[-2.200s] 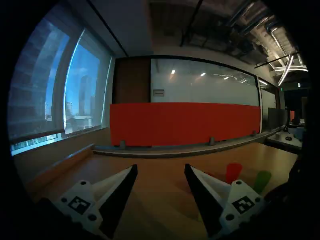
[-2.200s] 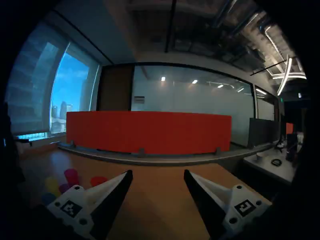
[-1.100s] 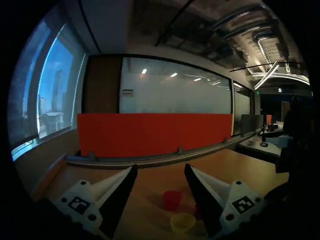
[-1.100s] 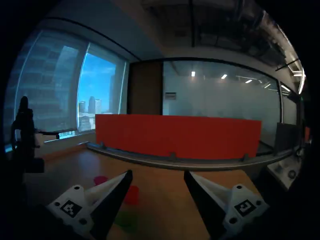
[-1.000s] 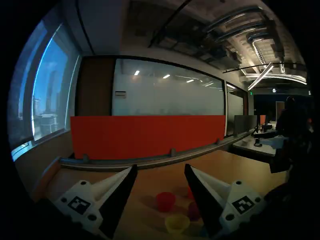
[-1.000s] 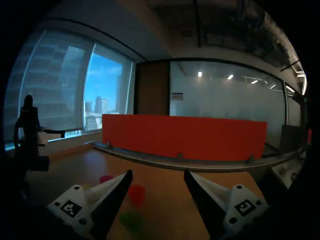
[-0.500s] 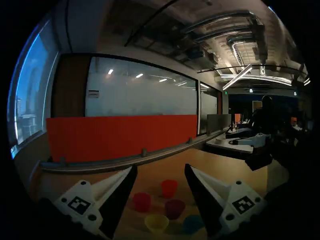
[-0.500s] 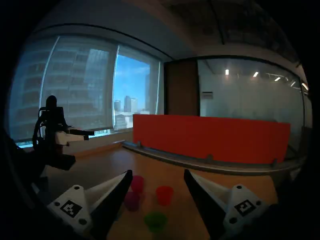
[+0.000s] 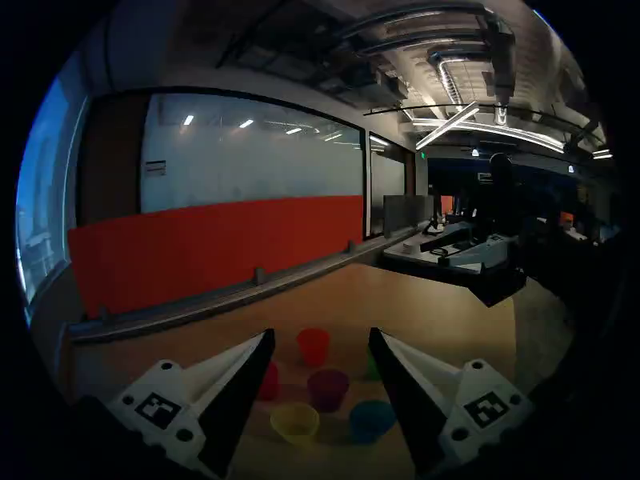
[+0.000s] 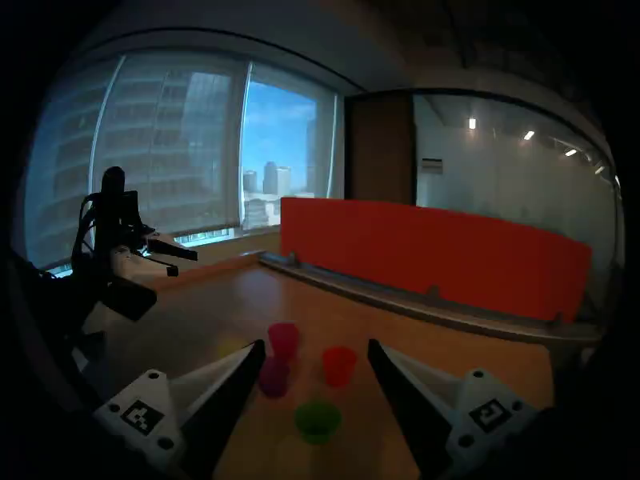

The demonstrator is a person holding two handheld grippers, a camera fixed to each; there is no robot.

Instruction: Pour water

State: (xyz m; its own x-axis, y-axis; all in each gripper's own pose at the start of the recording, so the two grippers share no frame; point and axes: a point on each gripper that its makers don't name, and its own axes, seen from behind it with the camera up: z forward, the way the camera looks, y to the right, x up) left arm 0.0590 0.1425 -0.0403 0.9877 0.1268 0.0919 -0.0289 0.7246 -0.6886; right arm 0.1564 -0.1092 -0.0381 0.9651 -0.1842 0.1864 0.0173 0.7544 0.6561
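Note:
Several small coloured cups stand in a cluster on the wooden table [image 9: 448, 320]. In the left gripper view a red cup [image 9: 313, 346], a purple cup [image 9: 328, 389], a yellow cup [image 9: 294, 422] and a blue cup [image 9: 371, 420] sit ahead of my open left gripper [image 9: 320, 333], framed by its fingers. In the right gripper view a pink cup [image 10: 283, 339], a red cup [image 10: 339, 365], a purple cup [image 10: 274, 376] and a green cup [image 10: 318, 421] lie ahead of my open right gripper [image 10: 314, 345]. Neither gripper holds anything. Each view also shows the other gripper farther off, the right gripper [image 9: 480, 260] and the left gripper [image 10: 132, 260].
An orange partition [image 9: 216, 240] on a grey rail runs along the table's far edge. Large windows [image 10: 160, 160] line one side of the room. Another desk with small items [image 9: 424, 244] stands beyond the table. Bare wood surrounds the cups [image 10: 448, 360].
The left gripper's view has swung right and the right gripper's view left, so the cup cluster has come between both pairs of fingers. Both grippers stay open.

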